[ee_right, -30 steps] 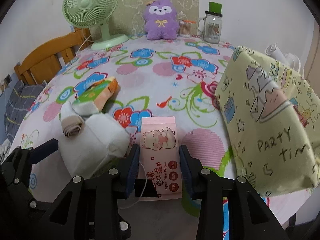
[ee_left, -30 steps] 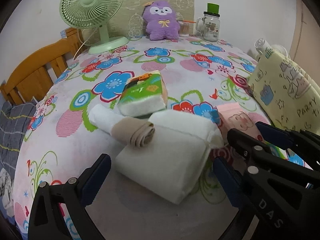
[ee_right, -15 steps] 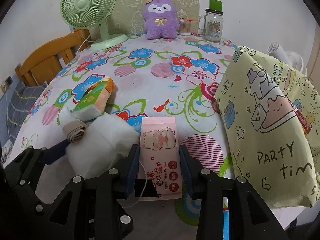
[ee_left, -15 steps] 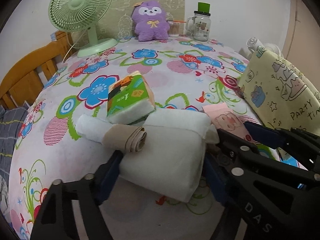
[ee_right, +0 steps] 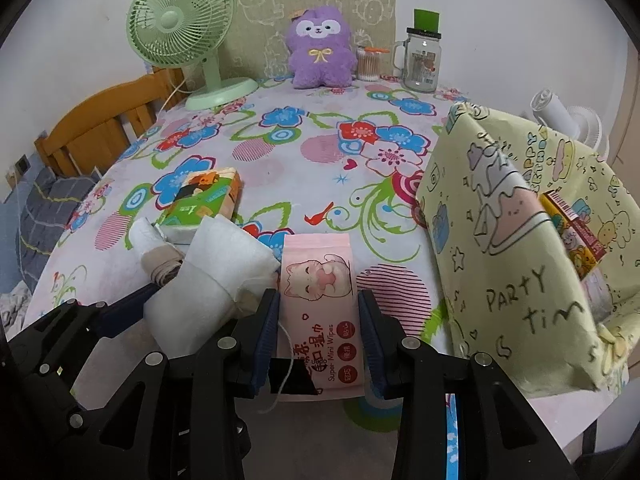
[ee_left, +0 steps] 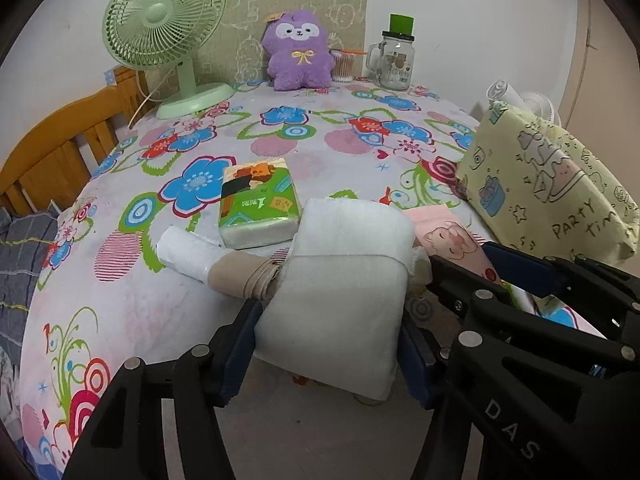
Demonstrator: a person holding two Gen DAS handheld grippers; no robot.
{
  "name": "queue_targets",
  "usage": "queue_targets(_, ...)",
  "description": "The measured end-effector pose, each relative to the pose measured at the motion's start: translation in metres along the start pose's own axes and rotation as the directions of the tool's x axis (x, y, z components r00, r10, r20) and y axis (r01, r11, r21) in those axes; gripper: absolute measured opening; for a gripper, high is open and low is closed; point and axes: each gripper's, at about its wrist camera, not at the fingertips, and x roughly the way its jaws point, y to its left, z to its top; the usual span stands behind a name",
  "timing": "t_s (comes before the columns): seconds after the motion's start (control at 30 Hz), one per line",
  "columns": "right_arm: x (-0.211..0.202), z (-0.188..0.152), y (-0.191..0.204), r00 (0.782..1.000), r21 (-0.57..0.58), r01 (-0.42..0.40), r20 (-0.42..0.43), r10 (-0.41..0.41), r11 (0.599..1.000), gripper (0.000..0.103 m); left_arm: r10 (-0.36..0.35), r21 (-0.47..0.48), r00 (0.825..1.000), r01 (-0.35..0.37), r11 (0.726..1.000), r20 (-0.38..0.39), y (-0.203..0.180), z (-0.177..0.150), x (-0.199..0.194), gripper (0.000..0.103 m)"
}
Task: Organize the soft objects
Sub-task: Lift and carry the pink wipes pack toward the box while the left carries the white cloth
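Gripping a white cotton pad pack [ee_left: 336, 300] at the near edge of the table [ee_left: 280, 152], our left claw [ee_left: 326, 356] has just been closing, and its blue pads now press both sides of that soft pack. Our right claw [ee_right: 318, 332] is clamped on a pink wipes packet [ee_right: 320, 280] with a cat printed on it, the pads touching its long edges while it lies flat on the flowered cloth, just right of the white pack. A rolled beige and white cloth [ee_left: 224, 264] rests against the left side of the white pack. Just beyond them lies a green tissue pack [ee_left: 258, 204], flat on the cloth. At the right edge of the table stands a yellow bag [ee_right: 512, 240] printed with cartoon drawings, its mouth open toward the right with a red and yellow packet [ee_right: 572, 224] showing inside. Far back against the wall we see a purple plush toy [ee_right: 322, 48], a green fan [ee_right: 180, 24], a glass jar mug [ee_right: 422, 60] and a tub of cotton swabs [ee_right: 368, 64].
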Motion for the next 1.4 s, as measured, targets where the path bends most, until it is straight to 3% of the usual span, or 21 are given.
queue_targets(0.73, -0.055, 0.009, -0.007, 0.993, -0.020, -0.007, 0.122, 0.010, 1.000, 0.043, 0.047, 0.012, 0.992, -0.049, 0.999, 0.119, -0.022, 0.012, -0.052, 0.065)
queue_targets(1.4, -0.102, 0.039, -0.026, 0.974, -0.039, 0.022, 0.225, -0.013, 0.999, 0.043, 0.028, 0.031, 0.976, -0.036, 0.999, 0.217, -0.046, 0.045, -0.088, 0.065)
